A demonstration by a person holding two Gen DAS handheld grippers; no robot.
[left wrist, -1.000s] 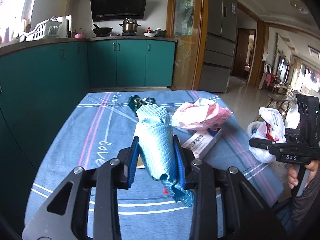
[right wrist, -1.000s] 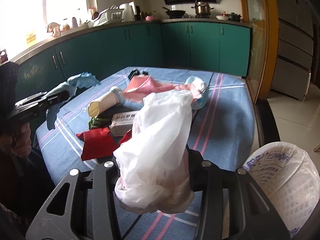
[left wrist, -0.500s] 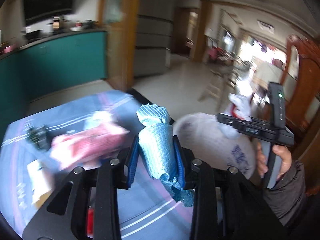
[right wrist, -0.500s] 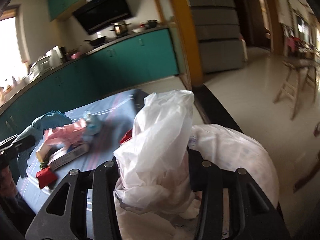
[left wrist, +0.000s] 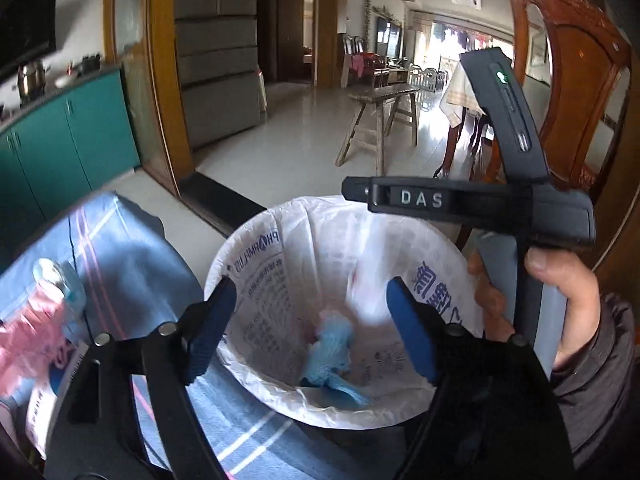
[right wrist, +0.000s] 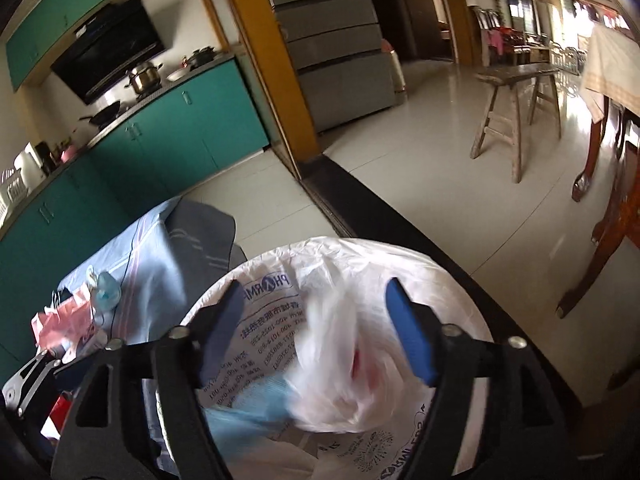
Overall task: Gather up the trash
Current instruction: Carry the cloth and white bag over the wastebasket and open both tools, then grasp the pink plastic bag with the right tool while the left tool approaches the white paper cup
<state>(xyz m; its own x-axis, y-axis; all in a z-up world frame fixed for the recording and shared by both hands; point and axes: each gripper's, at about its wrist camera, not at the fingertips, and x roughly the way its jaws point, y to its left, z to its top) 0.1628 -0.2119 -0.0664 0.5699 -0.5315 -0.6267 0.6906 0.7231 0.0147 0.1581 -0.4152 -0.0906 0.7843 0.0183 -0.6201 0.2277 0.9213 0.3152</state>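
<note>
A bin lined with a white printed bag (left wrist: 256, 252) stands beside the blue-clothed table. My left gripper (left wrist: 308, 328) is open above it; the blue cloth (left wrist: 332, 344) lies loose inside the bin. My right gripper (right wrist: 316, 328) is open over the same bin (right wrist: 452, 280); the crumpled white plastic bag (right wrist: 344, 360), blurred, is below its fingers inside the bin, beside the blue cloth (right wrist: 244, 412). The right gripper also shows in the left wrist view (left wrist: 472, 204).
Pink bag (left wrist: 24, 340), a box (left wrist: 40, 404) and other scraps remain on the table (right wrist: 160, 264) to the left. A wooden chair (left wrist: 572, 92) stands right of the bin. A wooden stool (right wrist: 516, 108) and tiled floor lie beyond.
Both grippers swung from the table to over the bin and opened. The blue cloth and the white plastic bag have left the fingers and dropped into the bin.
</note>
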